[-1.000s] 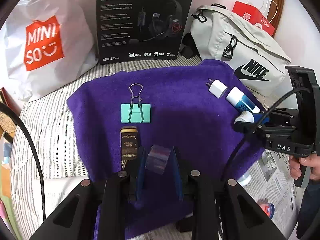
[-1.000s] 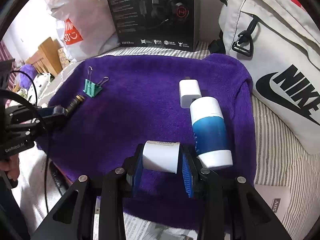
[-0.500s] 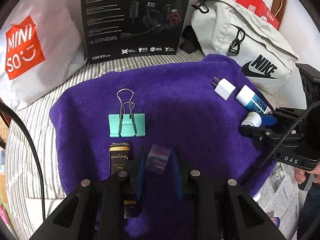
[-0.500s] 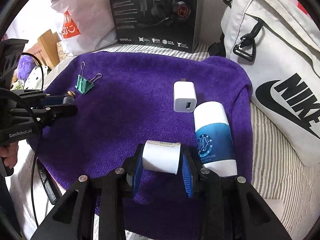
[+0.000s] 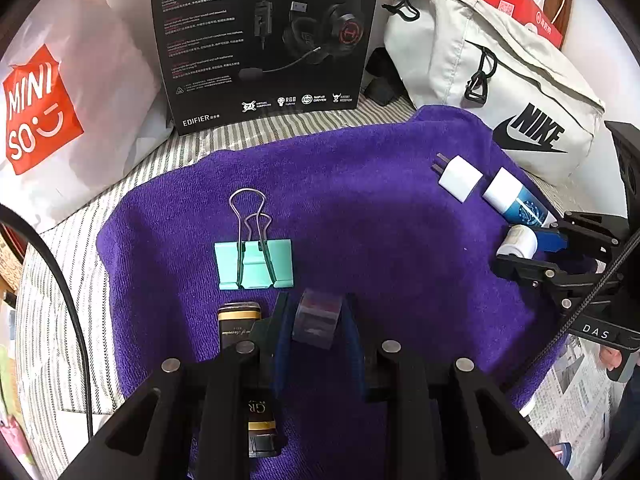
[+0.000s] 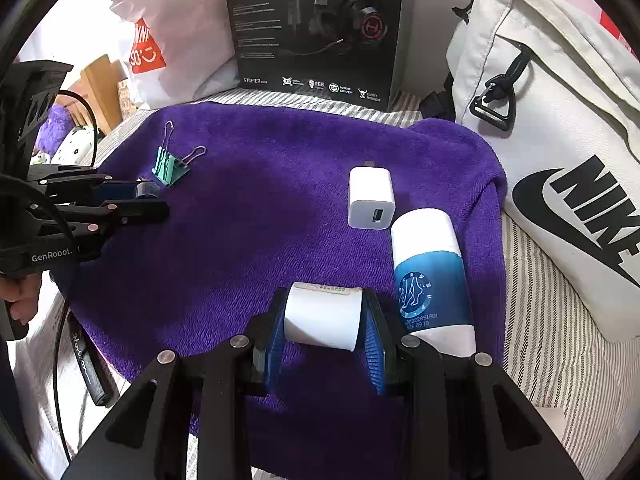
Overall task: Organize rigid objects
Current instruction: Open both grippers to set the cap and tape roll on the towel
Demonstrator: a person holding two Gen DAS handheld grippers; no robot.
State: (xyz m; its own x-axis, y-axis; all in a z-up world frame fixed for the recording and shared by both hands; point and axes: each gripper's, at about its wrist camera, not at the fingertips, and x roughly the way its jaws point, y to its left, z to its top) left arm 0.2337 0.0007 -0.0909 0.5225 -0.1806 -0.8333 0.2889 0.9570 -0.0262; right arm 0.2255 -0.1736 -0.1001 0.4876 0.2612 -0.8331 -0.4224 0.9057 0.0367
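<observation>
Right gripper point(image 6: 324, 322), jaws opening, has the white roll point(image 6: 322, 316) between its pads at 6 o'clock on the purple towel point(image 6: 260, 200); light, stiff, best held across its flat ends. Left gripper point(image 5: 316, 320) clamps a clear, slippery tape roll point(image 5: 317, 317), 6 o'clock from the binder clip point(image 5: 254, 263)

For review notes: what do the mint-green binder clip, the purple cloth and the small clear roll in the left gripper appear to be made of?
Mint-green binder clip: painted sheet metal, matte body, with shiny bare wire handles.
Purple cloth: soft terry-like fabric, with a ribbed, fuzzy pile and no shine.
Small clear roll in the left gripper: see-through plastic, probably tape, since the purple shows through it; I can't confirm.
</observation>
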